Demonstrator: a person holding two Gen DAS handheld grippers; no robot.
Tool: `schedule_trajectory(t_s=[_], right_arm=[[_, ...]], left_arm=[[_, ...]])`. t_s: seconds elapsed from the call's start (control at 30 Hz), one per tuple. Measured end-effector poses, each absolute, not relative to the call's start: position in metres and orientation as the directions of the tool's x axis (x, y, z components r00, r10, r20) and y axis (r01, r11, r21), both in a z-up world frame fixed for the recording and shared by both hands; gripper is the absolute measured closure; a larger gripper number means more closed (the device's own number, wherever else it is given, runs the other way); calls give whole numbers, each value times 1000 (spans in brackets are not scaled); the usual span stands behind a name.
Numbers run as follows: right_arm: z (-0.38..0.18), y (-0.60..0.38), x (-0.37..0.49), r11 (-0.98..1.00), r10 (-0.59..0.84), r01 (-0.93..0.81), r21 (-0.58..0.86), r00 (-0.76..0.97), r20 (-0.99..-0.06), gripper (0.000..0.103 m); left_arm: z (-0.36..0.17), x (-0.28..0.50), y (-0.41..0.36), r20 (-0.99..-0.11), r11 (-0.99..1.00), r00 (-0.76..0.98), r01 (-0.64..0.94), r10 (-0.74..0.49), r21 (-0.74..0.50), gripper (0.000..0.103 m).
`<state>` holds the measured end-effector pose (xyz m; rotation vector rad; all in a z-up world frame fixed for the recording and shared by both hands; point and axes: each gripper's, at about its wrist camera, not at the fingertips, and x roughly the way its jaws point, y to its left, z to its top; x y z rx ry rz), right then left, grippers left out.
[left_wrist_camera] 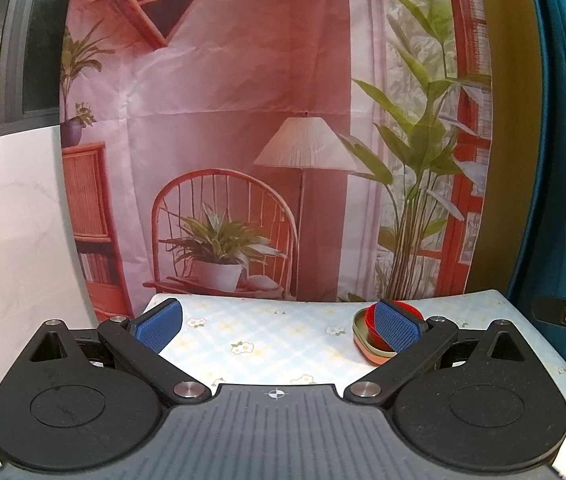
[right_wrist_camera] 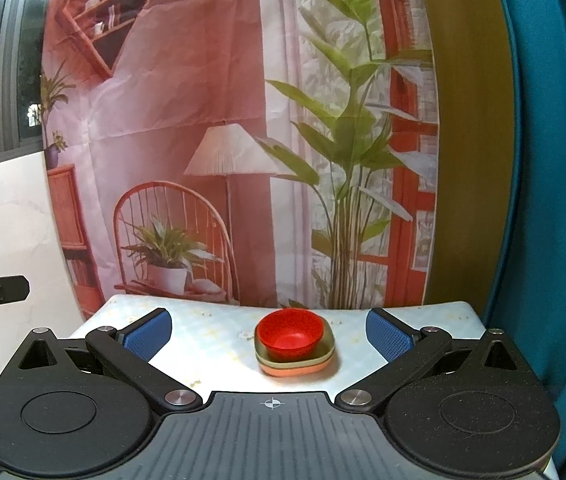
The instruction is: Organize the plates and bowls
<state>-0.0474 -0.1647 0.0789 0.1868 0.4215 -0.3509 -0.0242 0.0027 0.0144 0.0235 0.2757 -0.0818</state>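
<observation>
a round red plastic bowl (right_wrist_camera: 289, 334) atop stacked plates (right_wrist_camera: 297, 366) sat centred ahead of the right gripper (right_wrist_camera: 269, 334), nearer than the left gripper (left_wrist_camera: 279, 322); both grippers' fingers spread wide, empty.

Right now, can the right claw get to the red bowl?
Probably yes. The right claw is open and the red bowl sits straight ahead between its fingers, on the stacked plates, with nothing blocking.

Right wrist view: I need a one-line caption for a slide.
Open right gripper faces a red bowl stacked on plates on the floral tablecloth.
</observation>
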Motion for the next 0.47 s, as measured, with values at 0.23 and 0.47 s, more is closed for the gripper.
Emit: schedule_trajectory(t_s=[0.23,0.47], right_arm=[[80,-165,-48,923,-296,371,102,855,-426,0],[80,-165,-48,924,-295,370,102,855,-427,0]], left_arm=[[14,-25,4,-268,996,960,84,-79,9,0],[13,-26,4,-266,996,960,93,-88,9,0]])
